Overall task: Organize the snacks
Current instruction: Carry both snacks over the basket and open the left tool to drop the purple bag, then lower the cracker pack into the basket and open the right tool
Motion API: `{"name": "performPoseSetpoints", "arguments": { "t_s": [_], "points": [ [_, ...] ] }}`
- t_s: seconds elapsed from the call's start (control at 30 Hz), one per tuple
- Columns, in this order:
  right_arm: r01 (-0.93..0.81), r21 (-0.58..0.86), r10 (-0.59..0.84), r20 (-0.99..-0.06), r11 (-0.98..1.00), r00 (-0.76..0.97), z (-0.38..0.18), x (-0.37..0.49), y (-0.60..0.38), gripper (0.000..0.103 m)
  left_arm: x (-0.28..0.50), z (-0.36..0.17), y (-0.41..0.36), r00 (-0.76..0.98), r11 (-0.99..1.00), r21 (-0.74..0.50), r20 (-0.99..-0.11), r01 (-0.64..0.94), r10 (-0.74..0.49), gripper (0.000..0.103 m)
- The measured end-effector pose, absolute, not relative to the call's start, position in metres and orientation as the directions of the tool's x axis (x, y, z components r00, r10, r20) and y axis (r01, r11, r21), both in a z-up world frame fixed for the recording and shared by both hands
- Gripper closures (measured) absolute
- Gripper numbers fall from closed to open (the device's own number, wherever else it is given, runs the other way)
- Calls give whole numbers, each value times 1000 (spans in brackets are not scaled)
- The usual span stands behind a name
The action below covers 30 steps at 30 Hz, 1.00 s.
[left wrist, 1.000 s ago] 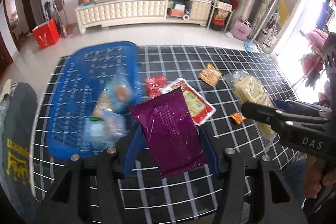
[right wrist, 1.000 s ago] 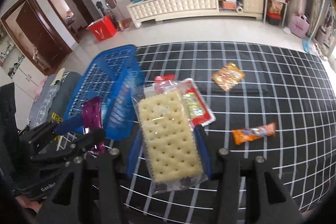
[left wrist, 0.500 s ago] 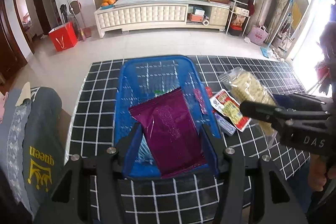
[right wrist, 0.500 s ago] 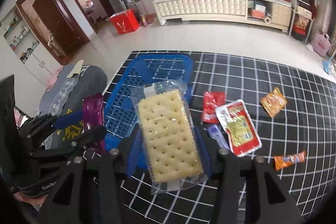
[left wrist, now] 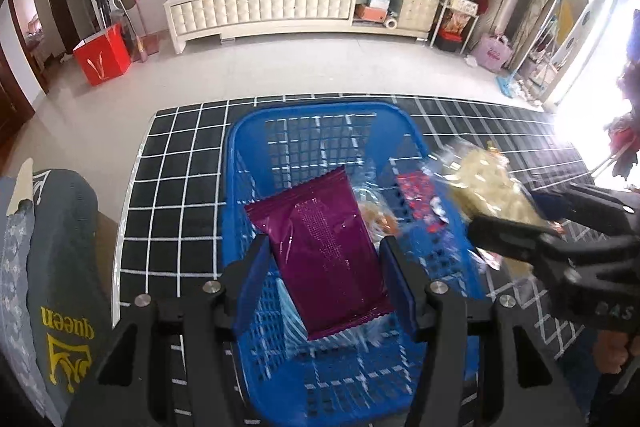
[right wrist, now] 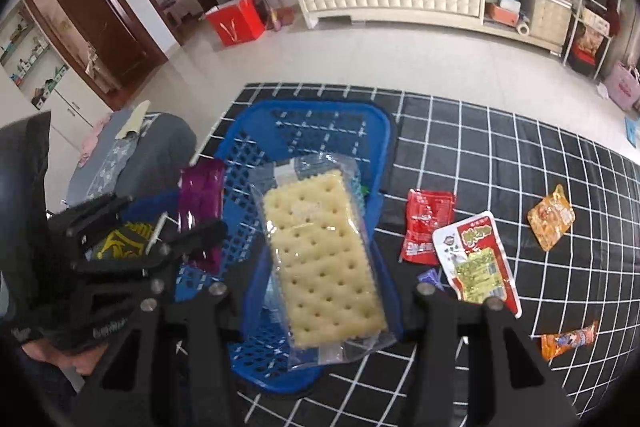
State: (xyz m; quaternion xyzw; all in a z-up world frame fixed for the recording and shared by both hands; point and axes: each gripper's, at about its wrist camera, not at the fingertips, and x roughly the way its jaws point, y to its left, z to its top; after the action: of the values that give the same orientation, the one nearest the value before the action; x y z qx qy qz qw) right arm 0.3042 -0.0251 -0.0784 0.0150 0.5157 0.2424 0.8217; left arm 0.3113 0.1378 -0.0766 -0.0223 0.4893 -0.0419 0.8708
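Loose snacks lie on the black white-gridded tablecloth [right wrist: 500,155] right of the basket: a red foil sachet [right wrist: 428,227], a red-and-white sealed tray pack [right wrist: 478,259], an orange crinkly pouch [right wrist: 552,217], an orange wrapped bar [right wrist: 568,339]. The blue perforated plastic basket [left wrist: 320,123] sits under both your tools and already holds a few clear wrappers. Your left gripper [left wrist: 324,267] clamps a glossy purple foil packet [left wrist: 324,247] flat over the basket's middle. Your right gripper [right wrist: 324,267] pinches a clear-wrapped slab of dimpled crackers [right wrist: 320,251] above the basket's right rim, pointing forward. A grey cushioned seat [left wrist: 60,247] sits left.
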Motion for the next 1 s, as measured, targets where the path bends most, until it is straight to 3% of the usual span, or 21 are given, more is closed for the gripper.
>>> {"name": "performPoseSetpoints", "arguments": {
  "t_s": [0.1, 0.2, 1.0],
  "points": [
    [-371, 262, 394, -853, 891, 343, -86, 310, -29, 49, 325, -86, 140, 512, 996, -64, -855, 54, -83, 46],
    [-387, 246, 384, -859, 889, 337, -89, 310, -30, 49, 328, -88, 141, 535, 998, -33, -843, 63, -61, 30],
    [-457, 207, 390, -851, 865, 352, -56, 291, 14, 49, 270, -55, 194, 582, 997, -77, -812, -14, -55, 30]
  ]
}}
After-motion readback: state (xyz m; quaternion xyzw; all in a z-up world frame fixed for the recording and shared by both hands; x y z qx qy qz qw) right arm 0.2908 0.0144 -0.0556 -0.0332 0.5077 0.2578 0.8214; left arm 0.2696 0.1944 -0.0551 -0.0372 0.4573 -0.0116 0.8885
